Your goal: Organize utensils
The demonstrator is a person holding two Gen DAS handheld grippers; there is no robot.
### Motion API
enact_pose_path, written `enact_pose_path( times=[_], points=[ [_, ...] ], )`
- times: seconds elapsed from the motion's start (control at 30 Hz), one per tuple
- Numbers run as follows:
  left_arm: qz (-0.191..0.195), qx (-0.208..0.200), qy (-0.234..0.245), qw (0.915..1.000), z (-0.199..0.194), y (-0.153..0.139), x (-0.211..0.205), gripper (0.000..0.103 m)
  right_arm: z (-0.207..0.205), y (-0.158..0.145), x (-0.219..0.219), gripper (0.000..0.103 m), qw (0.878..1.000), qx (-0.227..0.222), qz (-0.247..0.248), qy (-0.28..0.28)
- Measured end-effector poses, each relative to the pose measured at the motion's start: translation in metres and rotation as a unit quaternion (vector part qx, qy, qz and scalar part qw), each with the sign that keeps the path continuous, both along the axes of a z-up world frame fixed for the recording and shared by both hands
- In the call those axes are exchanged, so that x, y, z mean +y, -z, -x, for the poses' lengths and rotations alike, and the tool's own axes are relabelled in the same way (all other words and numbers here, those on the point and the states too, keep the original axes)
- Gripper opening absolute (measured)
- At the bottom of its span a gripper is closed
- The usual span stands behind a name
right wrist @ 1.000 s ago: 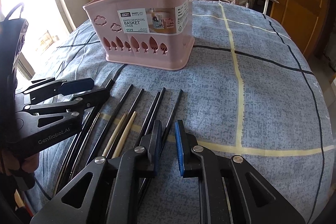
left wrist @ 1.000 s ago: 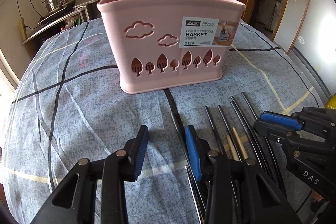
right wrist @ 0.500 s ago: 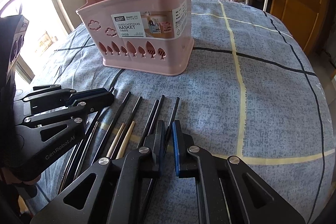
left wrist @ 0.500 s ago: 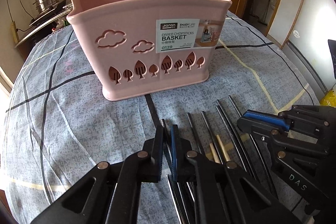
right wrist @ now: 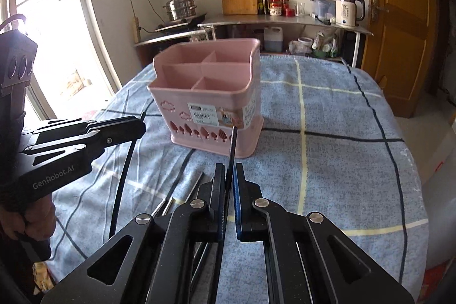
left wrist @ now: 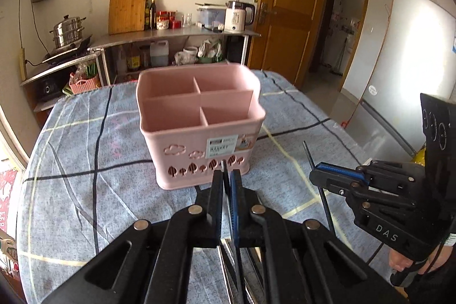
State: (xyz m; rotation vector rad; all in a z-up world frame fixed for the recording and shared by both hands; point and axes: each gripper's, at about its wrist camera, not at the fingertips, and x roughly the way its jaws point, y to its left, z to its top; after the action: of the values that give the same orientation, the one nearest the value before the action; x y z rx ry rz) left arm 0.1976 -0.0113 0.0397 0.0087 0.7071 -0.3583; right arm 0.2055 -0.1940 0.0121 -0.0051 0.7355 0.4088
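A pink divided basket (left wrist: 199, 138) stands on the blue checked cloth; it also shows in the right wrist view (right wrist: 211, 101). My left gripper (left wrist: 226, 178) is shut on a black chopstick (left wrist: 224, 170) and holds it raised in front of the basket. My right gripper (right wrist: 228, 175) is shut on another black chopstick (right wrist: 232, 144), also raised above the cloth. That chopstick also shows in the left wrist view (left wrist: 312, 158). Several more chopsticks (right wrist: 171, 198) lie on the cloth below my grippers, partly hidden by the jaws.
The table with the blue checked cloth (right wrist: 327, 161) drops away at its right edge. Behind it stands a steel shelf (left wrist: 176, 33) with a kettle (left wrist: 238, 16), a cutting board (left wrist: 128, 7) and a pot (left wrist: 68, 30). A wooden door (left wrist: 287, 7) is at the back right.
Both grippers have closed on a black chopstick each and lifted well above the cloth. The basket's open compartments now show from above.
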Motion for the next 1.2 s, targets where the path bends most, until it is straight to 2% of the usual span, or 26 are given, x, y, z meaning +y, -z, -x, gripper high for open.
enact_pose_path(
  times=[0.2,0.4,0.9,1.2],
  points=[
    [0.025,-0.055,-0.001,0.9982,0.016,-0.043,0.01,0.005,0.017,-0.039,-0.012,0.005,0.998,-0.062,-0.017,0.01],
    [0.035,-0.08,-0.003,0.9962,0.023,-0.064,0.021,0.004,0.028,-0.063,-0.024,0.005,0.995,-0.098,-0.027,0.021],
    [0.035,-0.09,-0.001,0.9953,0.027,-0.079,0.023,0.004,0.037,-0.081,-0.028,0.004,0.992,-0.125,-0.027,0.017],
    [0.041,-0.077,0.001,0.9962,0.015,-0.097,0.031,0.004,0.032,-0.098,-0.018,0.005,0.99,-0.136,-0.032,-0.004]
  ],
)
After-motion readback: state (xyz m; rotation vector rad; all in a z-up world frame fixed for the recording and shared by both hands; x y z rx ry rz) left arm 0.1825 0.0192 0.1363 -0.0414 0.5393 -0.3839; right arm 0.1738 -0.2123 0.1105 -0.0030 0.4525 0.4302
